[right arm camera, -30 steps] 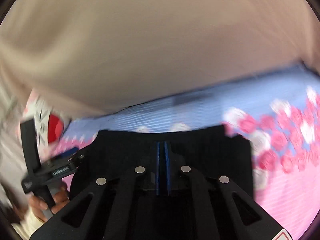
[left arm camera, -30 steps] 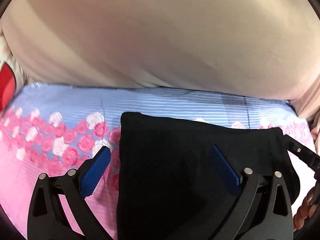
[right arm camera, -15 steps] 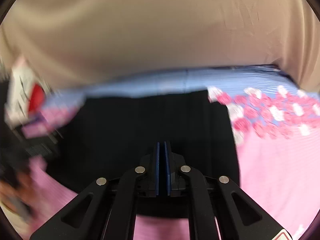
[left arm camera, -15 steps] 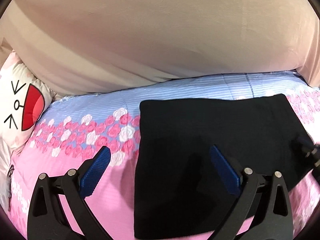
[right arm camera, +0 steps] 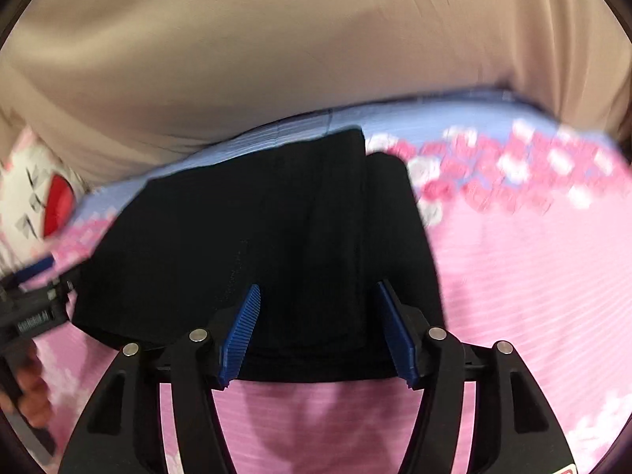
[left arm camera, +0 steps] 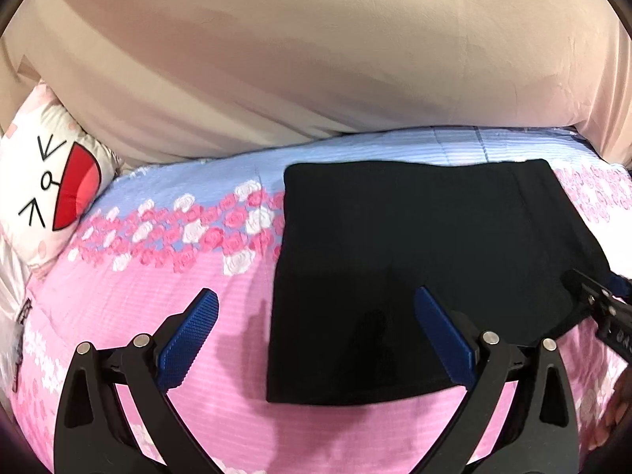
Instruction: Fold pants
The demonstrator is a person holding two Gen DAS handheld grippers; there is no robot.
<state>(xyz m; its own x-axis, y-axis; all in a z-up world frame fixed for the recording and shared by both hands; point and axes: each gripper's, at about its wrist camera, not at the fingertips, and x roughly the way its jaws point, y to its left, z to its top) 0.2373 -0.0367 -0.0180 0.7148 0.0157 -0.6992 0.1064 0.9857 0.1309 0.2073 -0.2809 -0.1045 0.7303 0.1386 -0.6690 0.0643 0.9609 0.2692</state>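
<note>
Bed: pink and blue rose-print bedspread (left arm camera: 130, 300) covered the bed, with a beige curtain-like cloth (left arm camera: 316, 59) hanging behind it.
Pants: black folded pants (left arm camera: 426, 260) lay flat on the bedspread as a compact rectangle, the far edge on the blue striped band; in the right wrist view a narrower folded layer overlapped the right part of the stack.
Right hand-held gripper: right hand-held gripper (right arm camera: 318, 330) had just been opening; its blue pads stood apart over the near edge of the pants, with black cloth seen between them but not pinched.
Left hand-held gripper: left hand-held gripper (left arm camera: 316, 331) stood wide open, one pad over bare pink bedspread, the other over the pants' near left part, gripping nothing.
Pillow: white cartoon-face pillow (left arm camera: 51, 193) sat at the far left of the bed, well apart from the pants.
Person: fingers (right arm camera: 33, 395) showed at the left edge, wrapped around a black handle.
</note>
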